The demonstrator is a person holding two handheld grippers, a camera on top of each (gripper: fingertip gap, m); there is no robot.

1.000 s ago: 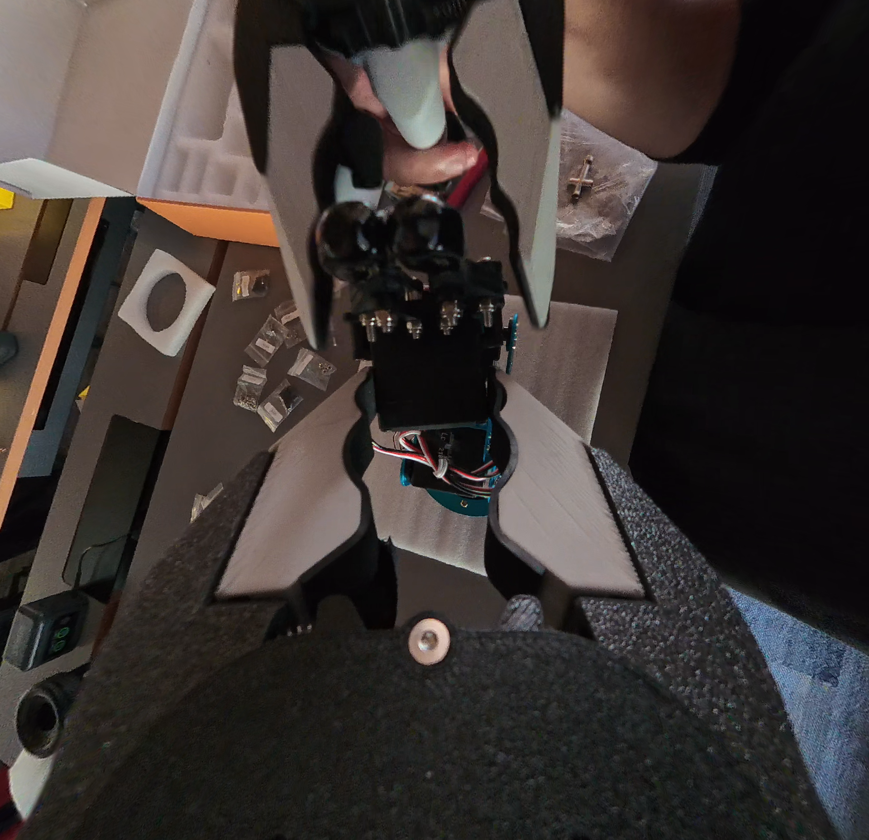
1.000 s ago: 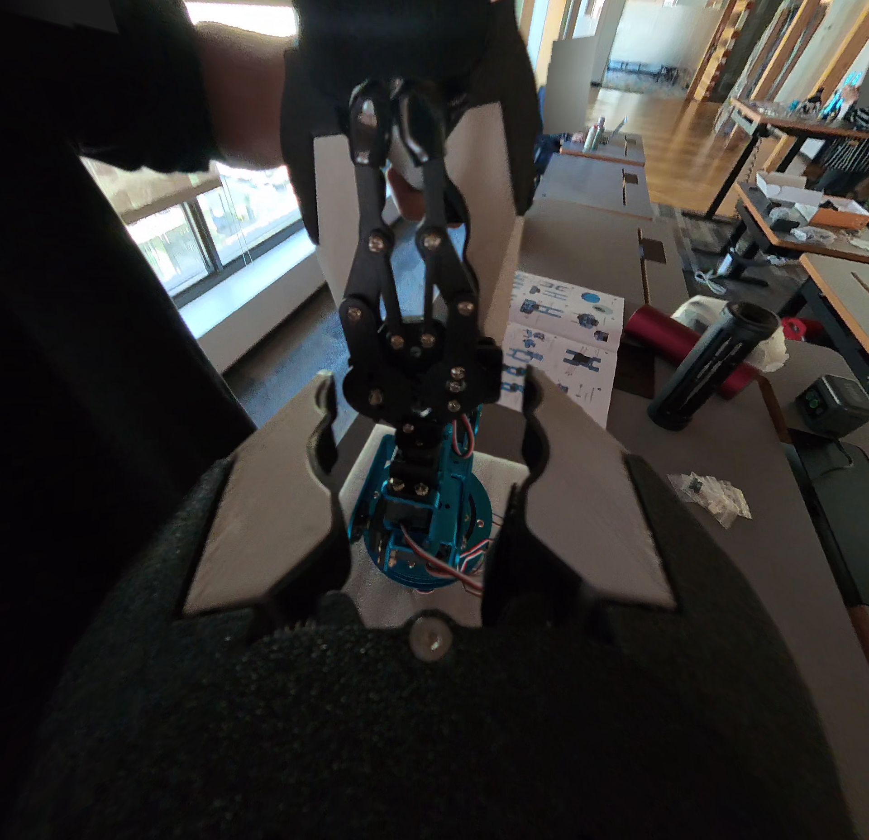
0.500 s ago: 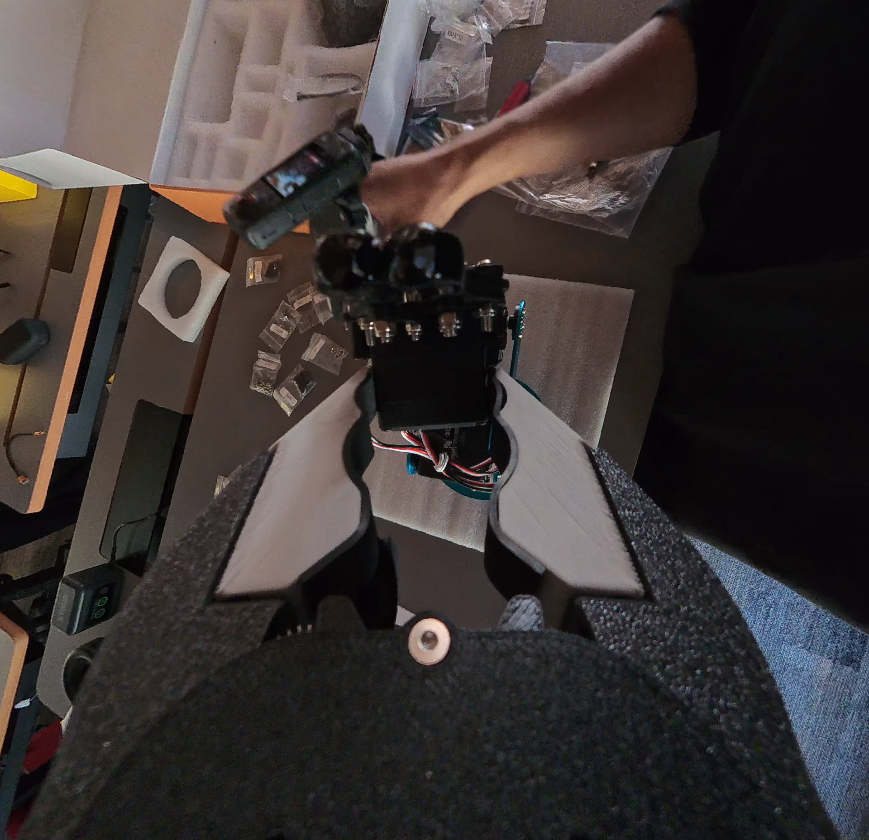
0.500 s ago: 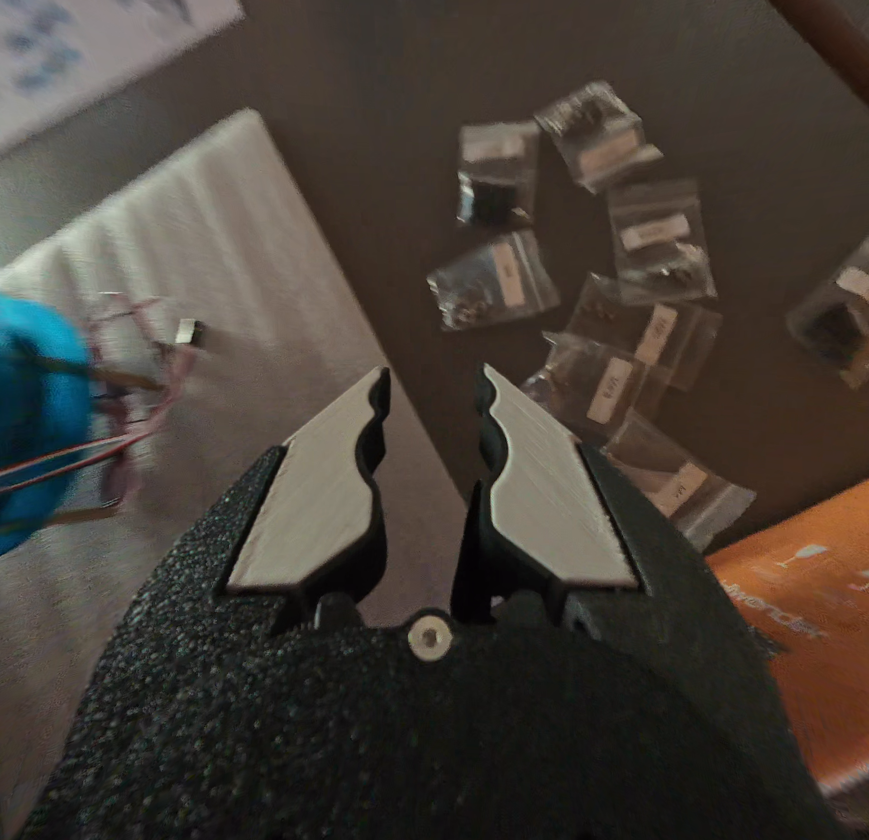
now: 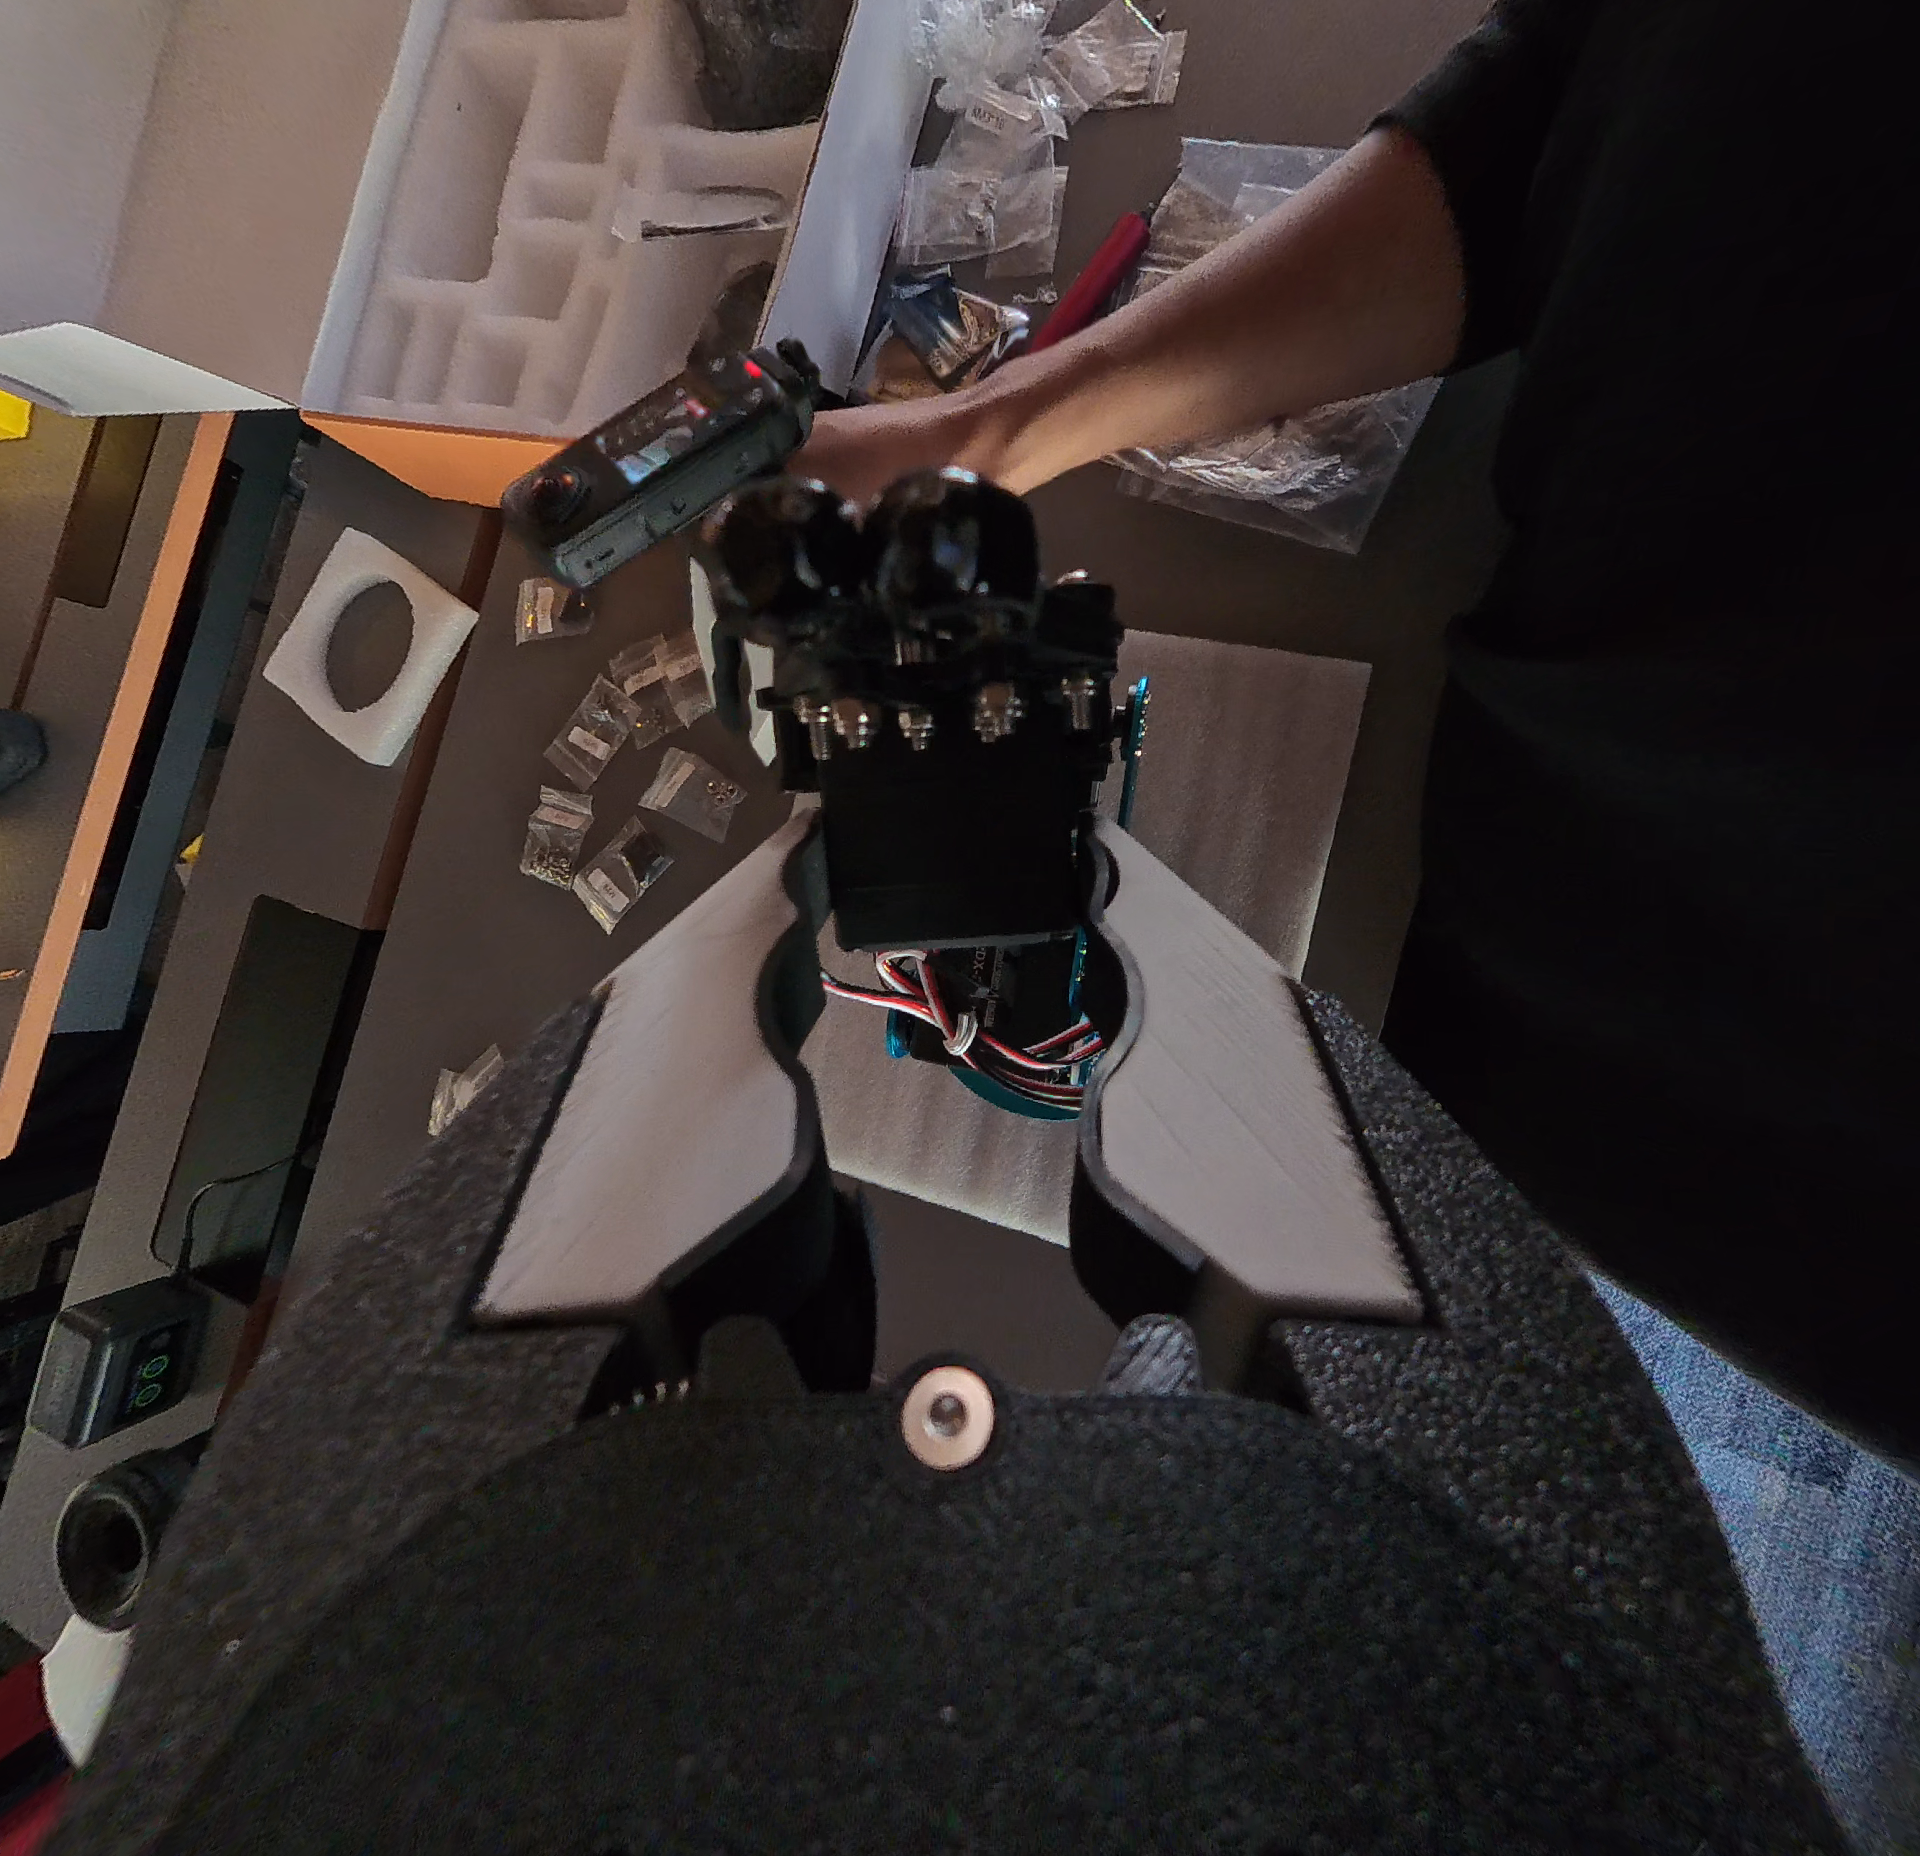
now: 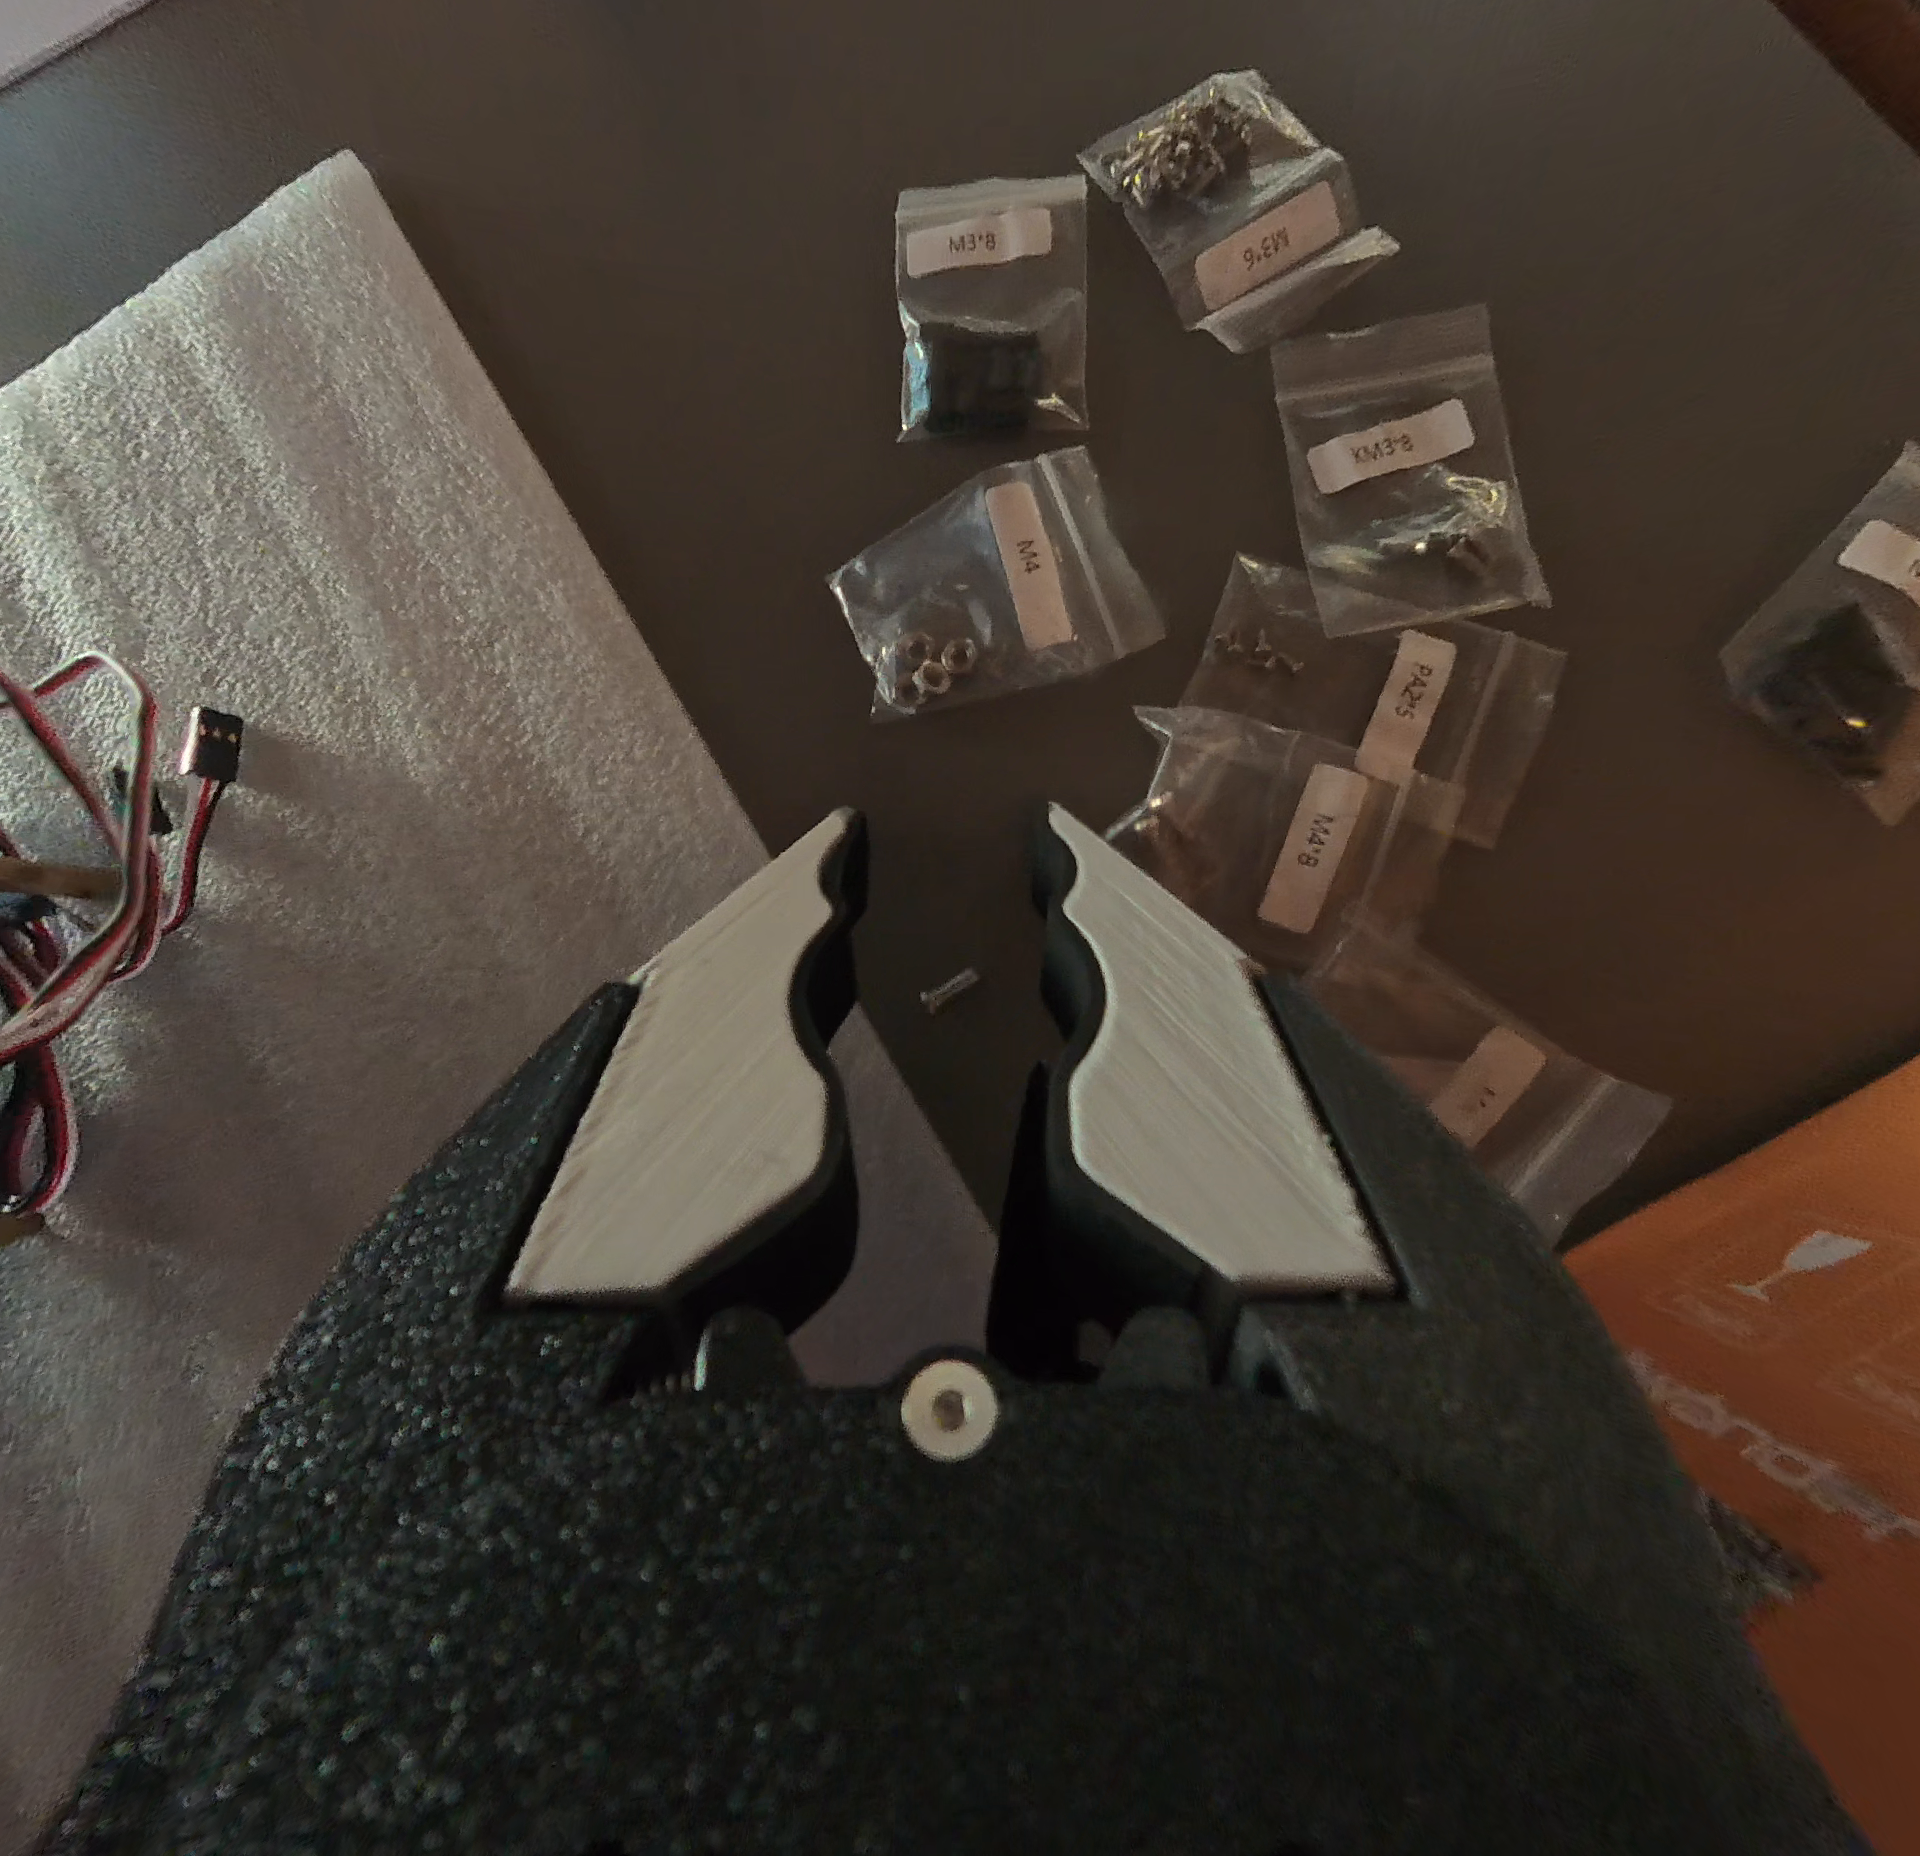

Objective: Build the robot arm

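Observation:
My left gripper (image 5: 953,850) is shut on the black servo body of a small robot arm (image 5: 945,830). The arm has a blue base and red-white-black wires and stands on a white foam sheet (image 5: 1226,767). My right gripper (image 6: 948,840) is open and empty, low over the dark table. A single loose screw (image 6: 948,987) lies on the table between its fingers. Several small clear bags of screws and nuts (image 6: 997,601) lie just beyond its tips. In the left wrist view the right gripper (image 5: 665,476) shows farther off, held by a person's hand.
The foam sheet (image 6: 312,559) and the robot arm's loose wires (image 6: 135,871) lie left of the right gripper. An orange box (image 6: 1714,1391) is at its lower right. A white box with a foam insert (image 5: 499,248), a foam square with a round hole (image 5: 369,643) and more bags (image 5: 997,144) lie beyond. My hands' fingertips stand some 35 cm from each other.
The right gripper left the top of the robot arm and swung down to the table beside the screw bags, with its jaws narrower. The left gripper kept its hold and barely moved.

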